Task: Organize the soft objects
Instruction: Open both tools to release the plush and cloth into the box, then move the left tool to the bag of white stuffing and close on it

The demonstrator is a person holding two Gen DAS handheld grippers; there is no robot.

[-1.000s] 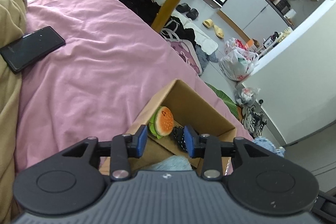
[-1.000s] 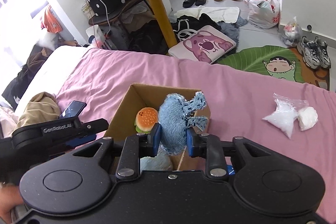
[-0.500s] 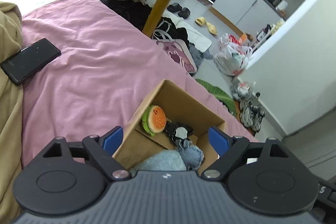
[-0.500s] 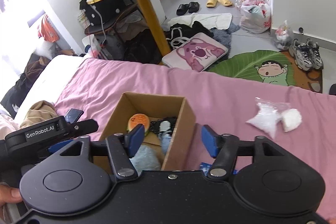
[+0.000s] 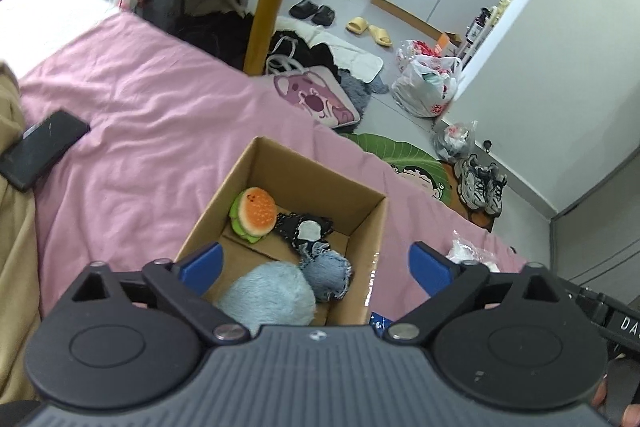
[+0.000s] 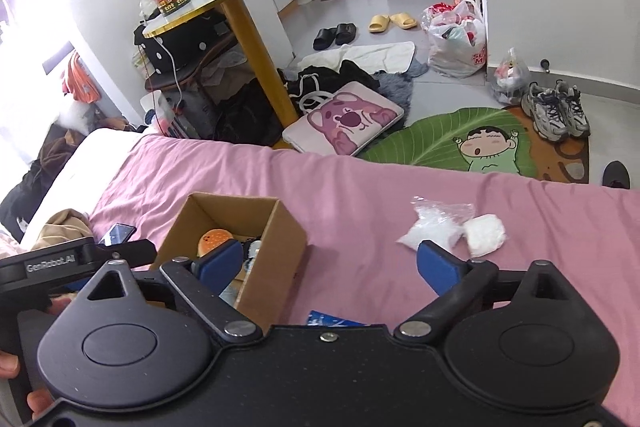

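- Lying at the far left of the left wrist view, a black phone [image 5: 40, 149] rests on the pink bed sheet [image 5: 152, 131] beside a tan garment [image 5: 12, 247].
- Left tool [image 5: 316, 263] hangs over the cardboard box [image 5: 368, 227], its blue pads spread wide and gripping nothing.
- Inside the box: a burger plush [image 5: 256, 211] against the left wall, a black-and-white knit piece [image 5: 306, 229] just beside it, a denim plush [image 5: 326, 273] nearer the camera, and a pale blue fluffy plush [image 5: 268, 297] touching the denim one.
- Right wrist view: the right tool [image 6: 328, 267] is likewise wide apart and empty, its left pad in front of the box opening, its right pad above bare sheet.
- Right of the box and well apart from it, a clear plastic bag [image 6: 434, 227] and a white soft pad [image 6: 484, 234] lie touching on the sheet.
- A blue packet [image 6: 332, 319] peeks out at the tool body's edge.
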